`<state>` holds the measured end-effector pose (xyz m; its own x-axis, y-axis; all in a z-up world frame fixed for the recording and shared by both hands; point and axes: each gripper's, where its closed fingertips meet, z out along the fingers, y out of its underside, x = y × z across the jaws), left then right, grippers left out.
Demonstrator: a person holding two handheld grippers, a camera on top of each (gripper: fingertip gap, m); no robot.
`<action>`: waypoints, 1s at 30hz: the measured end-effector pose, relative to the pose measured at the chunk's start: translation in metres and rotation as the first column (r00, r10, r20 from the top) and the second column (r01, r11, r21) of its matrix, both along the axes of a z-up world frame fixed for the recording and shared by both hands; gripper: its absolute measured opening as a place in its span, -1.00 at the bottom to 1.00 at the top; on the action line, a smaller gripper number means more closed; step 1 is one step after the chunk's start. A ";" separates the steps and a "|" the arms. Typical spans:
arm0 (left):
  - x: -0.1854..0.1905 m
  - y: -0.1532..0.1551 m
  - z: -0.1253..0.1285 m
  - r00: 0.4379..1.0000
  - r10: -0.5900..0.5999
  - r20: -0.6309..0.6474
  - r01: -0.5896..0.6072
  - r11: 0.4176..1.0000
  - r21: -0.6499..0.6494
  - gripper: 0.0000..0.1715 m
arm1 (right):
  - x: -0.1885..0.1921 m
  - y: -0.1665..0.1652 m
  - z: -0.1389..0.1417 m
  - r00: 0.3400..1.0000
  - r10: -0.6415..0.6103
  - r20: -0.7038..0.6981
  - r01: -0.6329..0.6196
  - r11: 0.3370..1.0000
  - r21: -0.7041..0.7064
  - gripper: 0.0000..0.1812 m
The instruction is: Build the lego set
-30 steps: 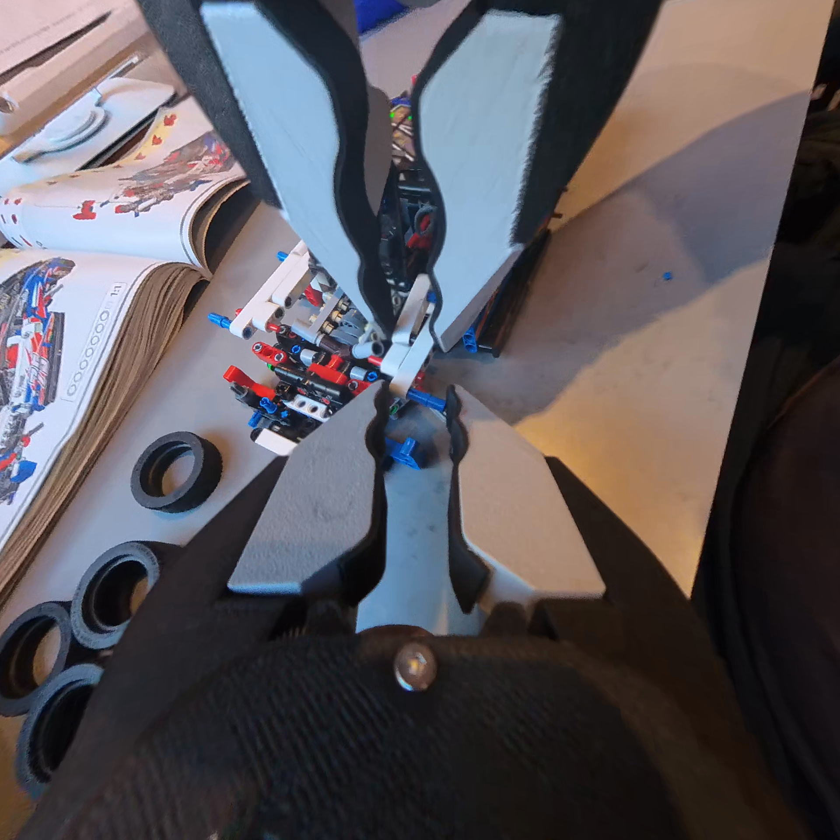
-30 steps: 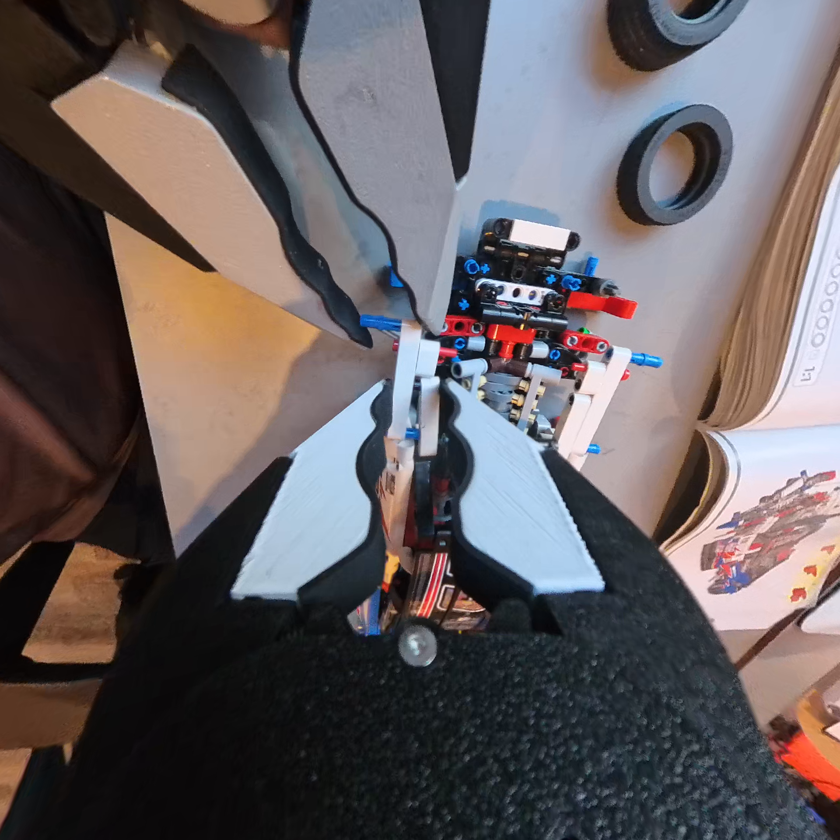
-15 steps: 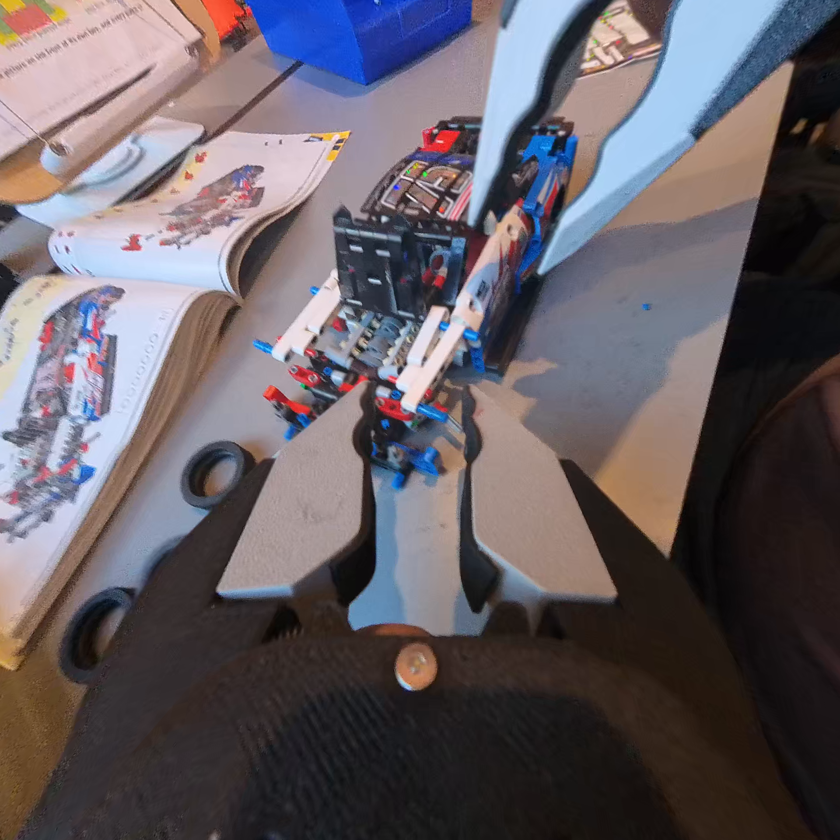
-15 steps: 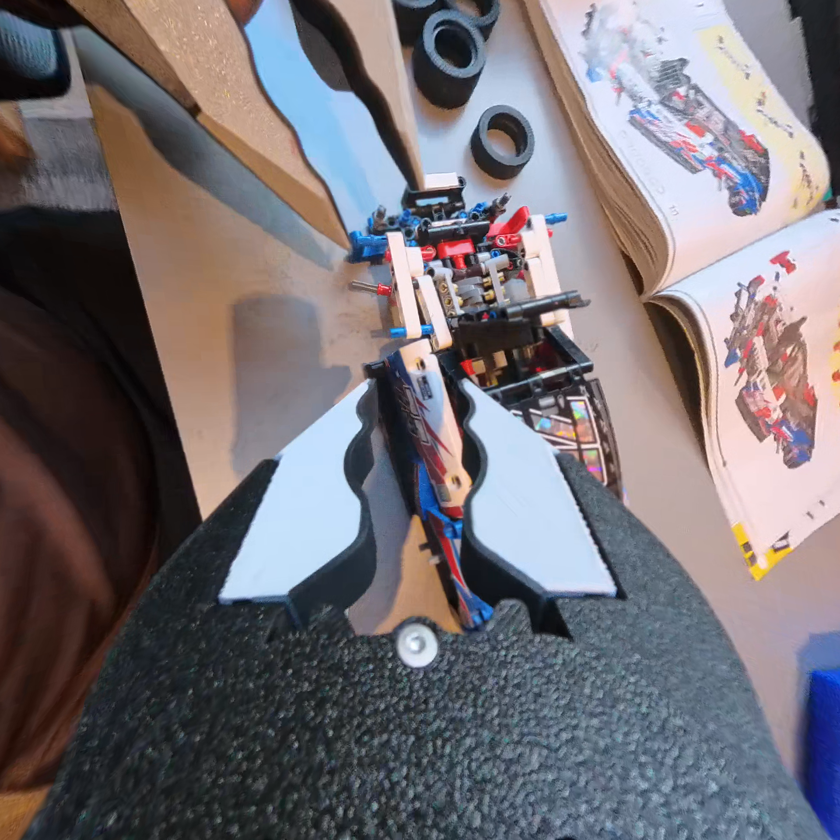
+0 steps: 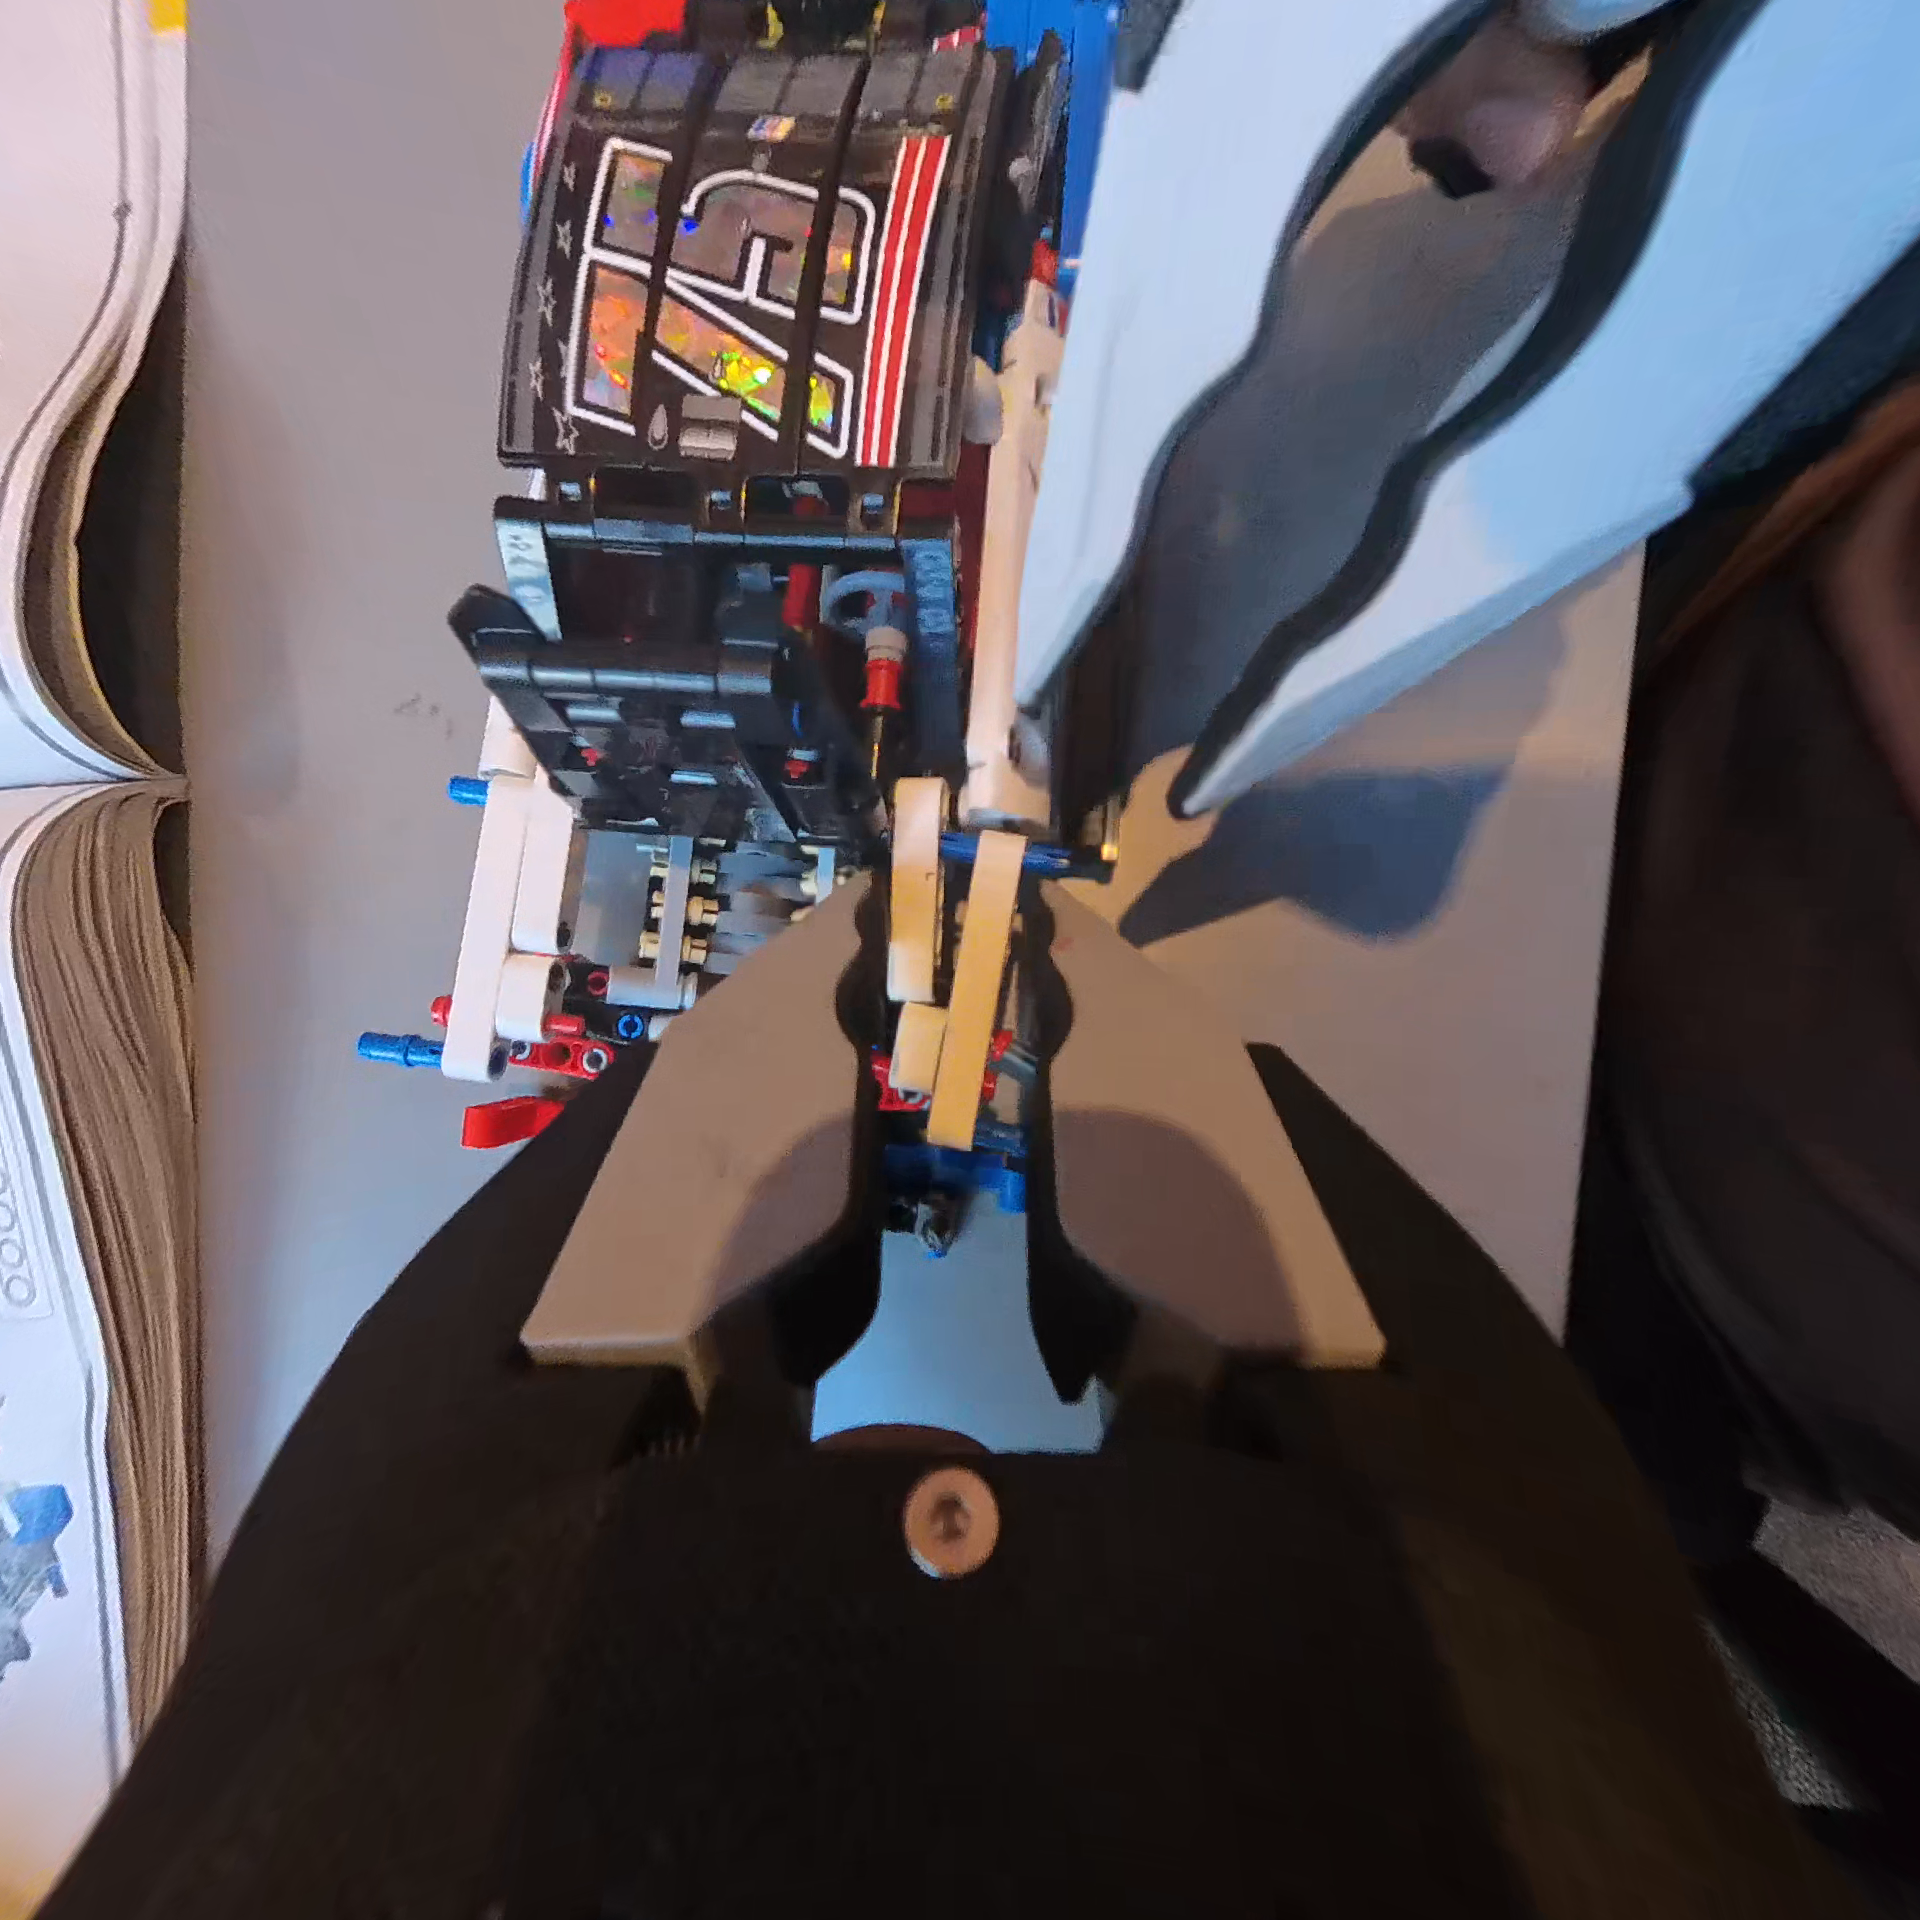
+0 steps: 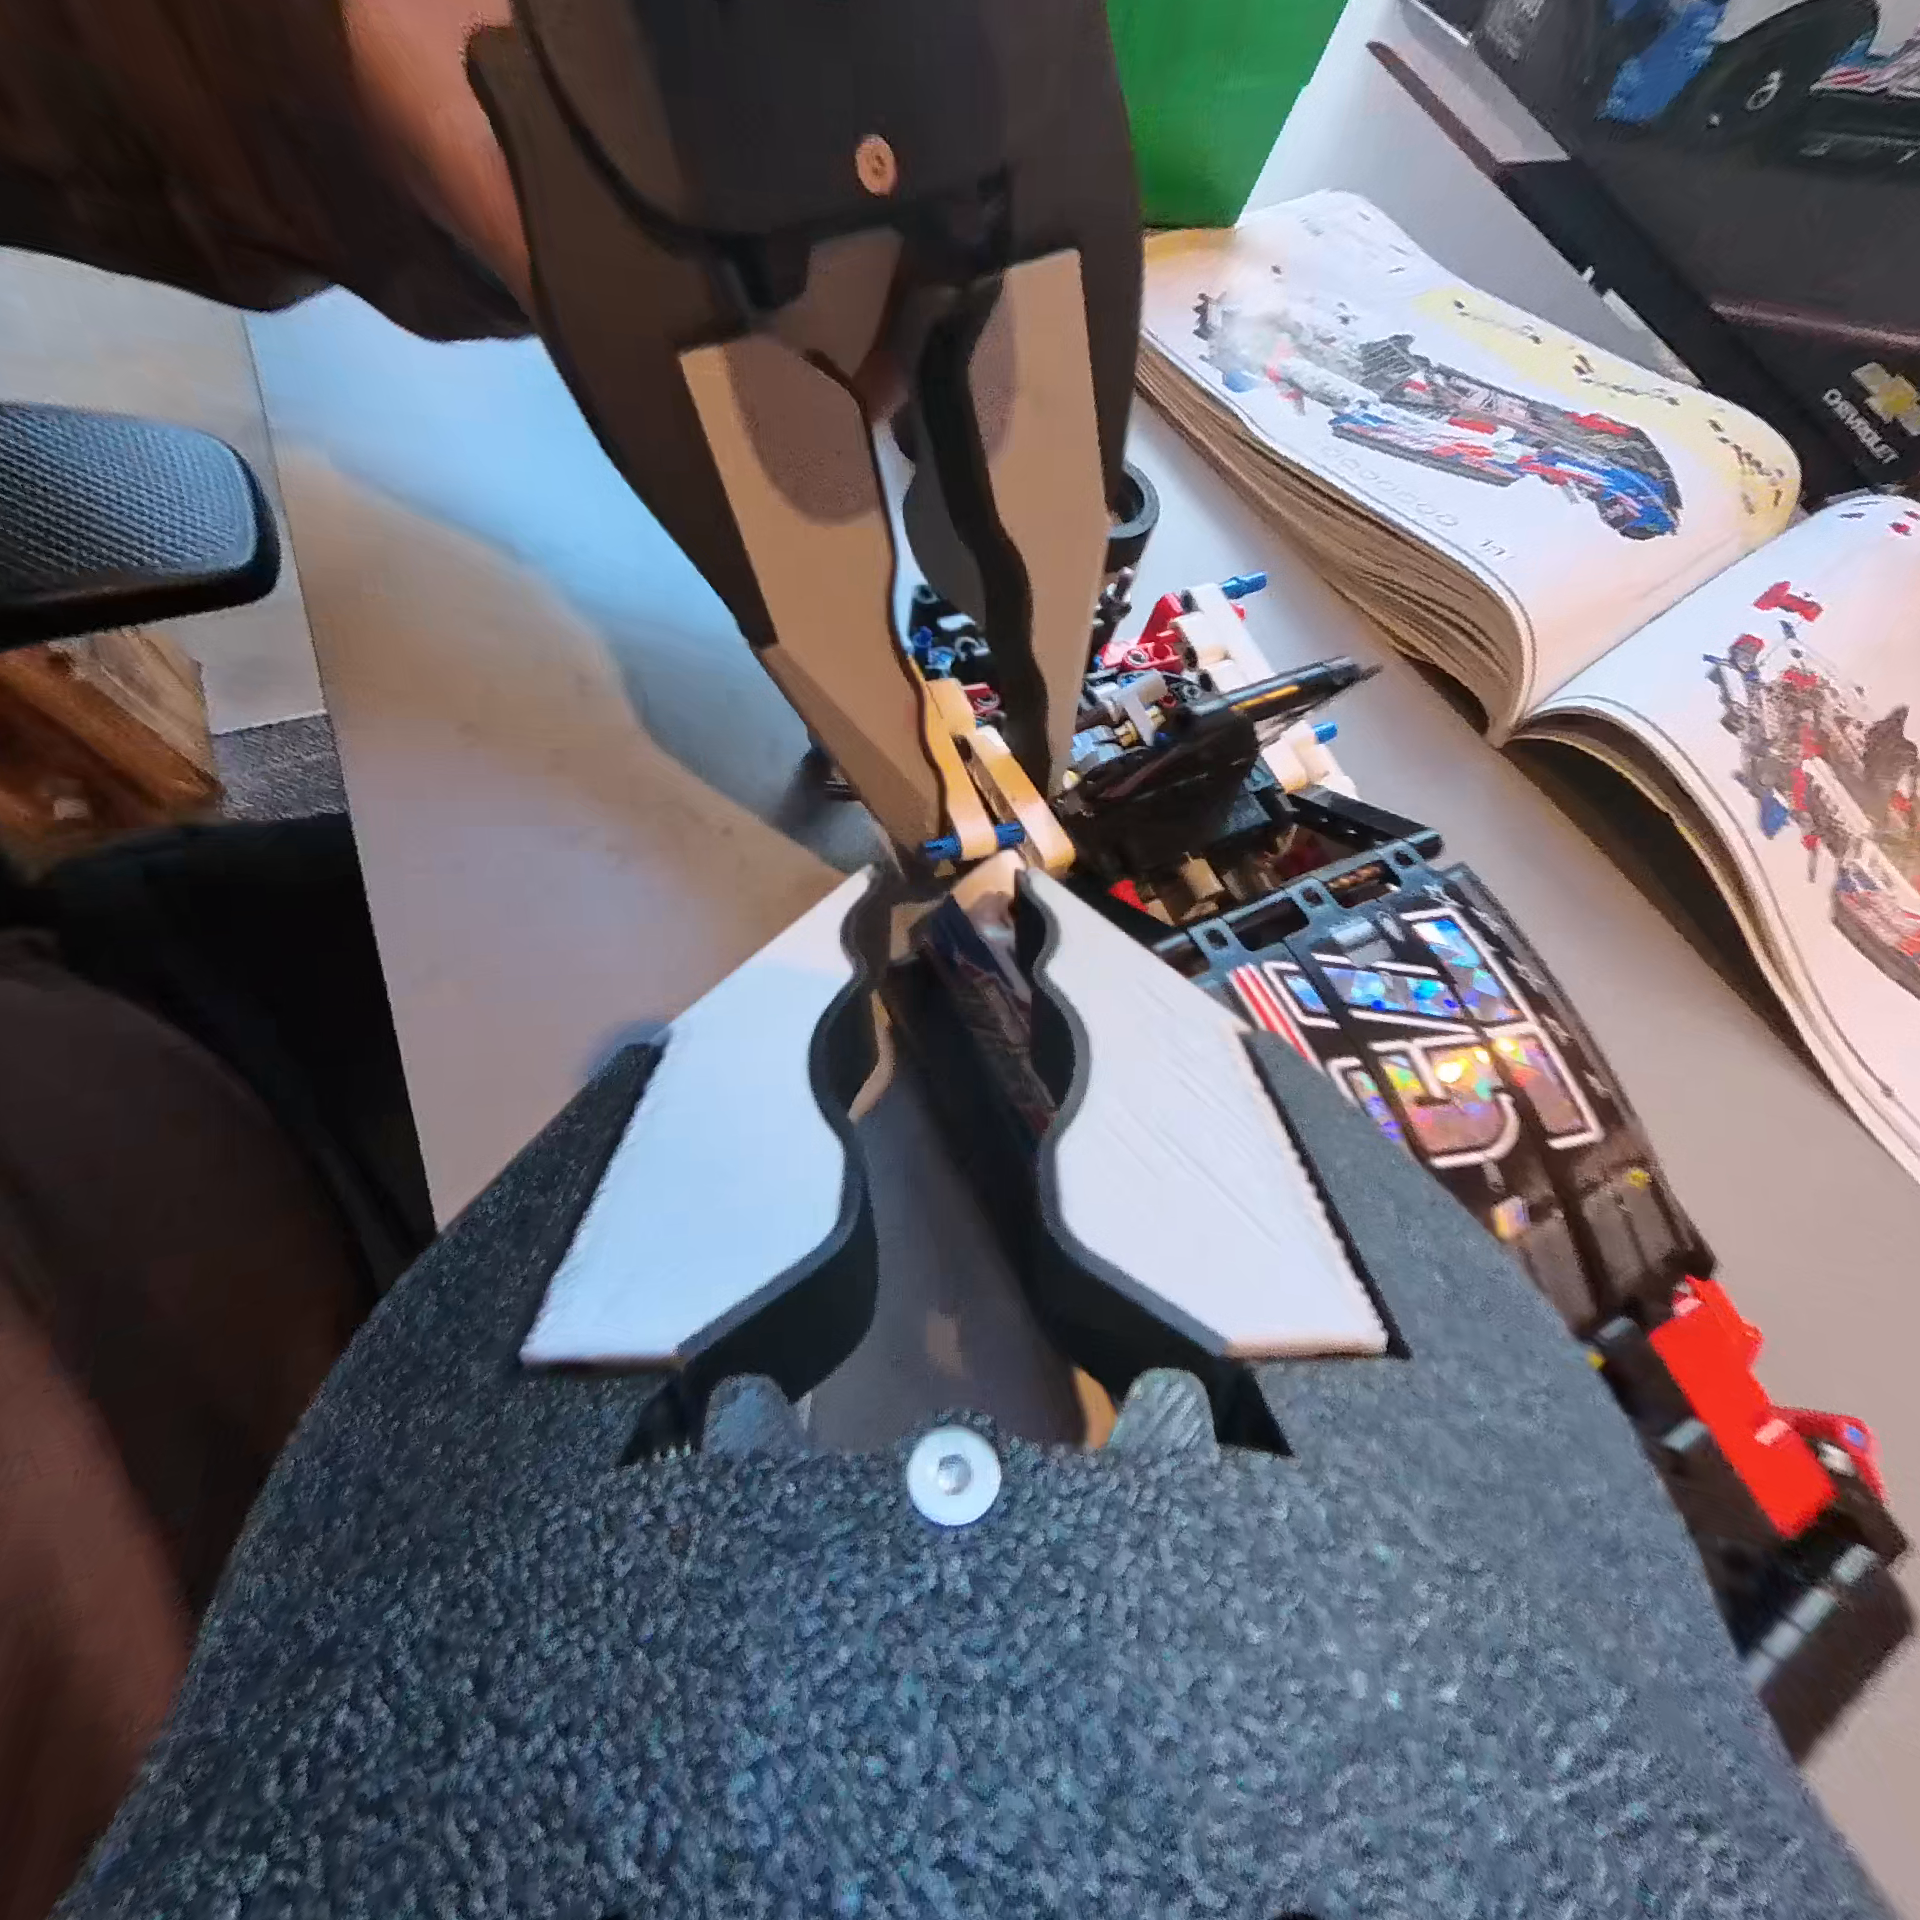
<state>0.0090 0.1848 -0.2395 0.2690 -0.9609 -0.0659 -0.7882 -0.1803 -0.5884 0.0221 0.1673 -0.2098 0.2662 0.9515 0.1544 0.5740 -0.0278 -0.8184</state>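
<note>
Grey counter (image 5: 343, 520) is filling the middle of both views, and we are seeing the lego car (image 5: 727, 312) lying on it, centre frame, beside open instruction books (image 6: 1455, 436) at upper right of the right wrist view. Left tongs (image 5: 956, 914) are closing narrowly around the car's white beams (image 5: 961, 997). Right tongs (image 6: 951, 894) are gripping the car's side panel (image 6: 987, 997), their tips nearly meeting the left pair.

A partly built lego car (image 5: 727, 436) is laid flat on the counter (image 5: 332, 520), just beside the open instruction book (image 5: 73, 935). Black roof panels with holographic stickers are fitted; white beams (image 5: 951, 997) and blue pins are exposed at one end.
</note>
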 end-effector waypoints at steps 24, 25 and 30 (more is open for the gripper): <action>-0.005 -0.001 -0.001 0.996 -0.078 -0.037 0.078 0.997 0.000 -0.77 | -0.016 0.002 -0.015 0.984 -0.178 -0.017 0.177 0.961 0.210 -0.96; -0.004 -0.001 -0.001 0.996 -0.079 -0.033 0.079 0.997 -0.001 -0.77 | -0.015 0.003 -0.014 0.984 -0.179 -0.013 0.178 0.960 0.217 -0.96; -0.003 -0.001 0.001 0.996 -0.083 -0.043 0.083 0.997 -0.001 -0.77 | -0.013 0.003 -0.013 0.981 -0.193 -0.003 0.188 0.951 0.245 -0.99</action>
